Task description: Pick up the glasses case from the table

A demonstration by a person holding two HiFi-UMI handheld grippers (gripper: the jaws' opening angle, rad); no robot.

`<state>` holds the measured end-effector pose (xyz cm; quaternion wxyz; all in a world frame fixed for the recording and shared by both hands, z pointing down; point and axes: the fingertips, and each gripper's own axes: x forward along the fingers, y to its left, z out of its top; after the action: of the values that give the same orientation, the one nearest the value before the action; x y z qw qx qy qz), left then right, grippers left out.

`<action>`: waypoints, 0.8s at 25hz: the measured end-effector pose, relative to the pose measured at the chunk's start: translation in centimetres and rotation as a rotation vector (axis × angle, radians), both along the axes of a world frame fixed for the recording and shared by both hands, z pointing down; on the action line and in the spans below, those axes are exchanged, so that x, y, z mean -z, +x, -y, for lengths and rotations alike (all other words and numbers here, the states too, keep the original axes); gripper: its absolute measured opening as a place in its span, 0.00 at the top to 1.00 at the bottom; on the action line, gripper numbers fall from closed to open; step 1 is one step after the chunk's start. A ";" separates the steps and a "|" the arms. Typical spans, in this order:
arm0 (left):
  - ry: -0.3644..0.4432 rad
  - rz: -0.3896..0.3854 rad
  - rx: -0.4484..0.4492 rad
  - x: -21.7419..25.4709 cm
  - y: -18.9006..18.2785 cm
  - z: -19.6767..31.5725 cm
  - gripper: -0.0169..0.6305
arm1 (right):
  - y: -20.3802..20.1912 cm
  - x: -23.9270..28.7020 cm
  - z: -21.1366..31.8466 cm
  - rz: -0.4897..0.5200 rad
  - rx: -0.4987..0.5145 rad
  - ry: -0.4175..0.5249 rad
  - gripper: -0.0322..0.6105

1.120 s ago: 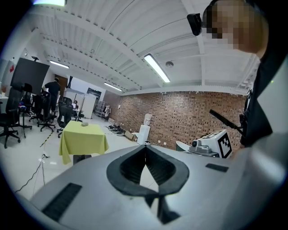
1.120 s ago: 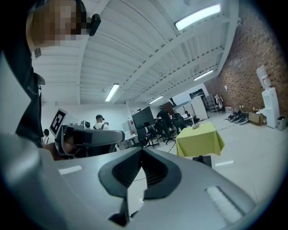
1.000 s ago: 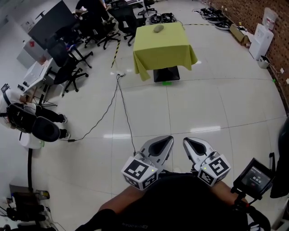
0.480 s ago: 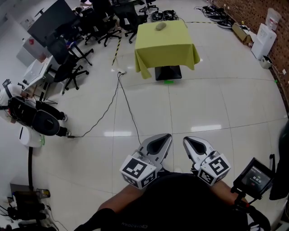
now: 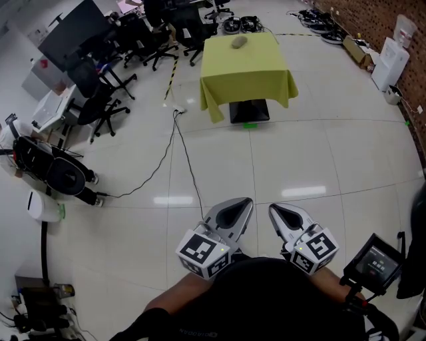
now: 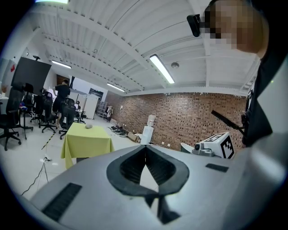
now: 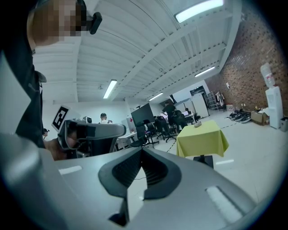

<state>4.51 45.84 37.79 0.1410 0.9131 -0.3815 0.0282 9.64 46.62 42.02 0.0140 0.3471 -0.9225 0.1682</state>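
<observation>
The glasses case (image 5: 238,43) is a small grey oval lying on a table under a yellow-green cloth (image 5: 247,73), far off across the white floor. It also shows as a speck, the case (image 6: 88,126) on the cloth (image 6: 86,140) in the left gripper view, and the case (image 7: 197,124) on the cloth (image 7: 202,140) in the right gripper view. My left gripper (image 5: 249,201) and right gripper (image 5: 271,208) are held side by side close to my body, both pointing toward the table. Each has its jaws shut with nothing between them, as seen at the left gripper (image 6: 145,146) and the right gripper (image 7: 141,148).
Black office chairs (image 5: 100,93) and a dark screen (image 5: 70,33) crowd the left. A black cable (image 5: 183,153) runs over the floor from a socket near the table. A brick wall (image 5: 379,20) with a water dispenser (image 5: 391,56) lies right. A small screen device (image 5: 374,261) is at my right.
The table with the case has slid lower and grown slightly in the head view as I come closer. Both grippers keep their pose and stay shut.
</observation>
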 end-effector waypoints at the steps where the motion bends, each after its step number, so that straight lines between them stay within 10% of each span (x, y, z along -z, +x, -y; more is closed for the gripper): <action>1: 0.001 -0.001 -0.001 -0.1 -0.3 0.6 0.96 | -0.3 -0.1 0.6 -0.002 0.001 0.000 0.95; 20: 0.014 -0.052 -0.039 0.7 -8.6 10.3 0.96 | -8.1 1.2 9.8 -0.057 -0.052 0.027 0.95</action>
<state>-4.05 35.56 37.05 0.1440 0.9217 -0.3602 0.0046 1.54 36.85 40.80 0.0311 0.3758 -0.9146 0.1460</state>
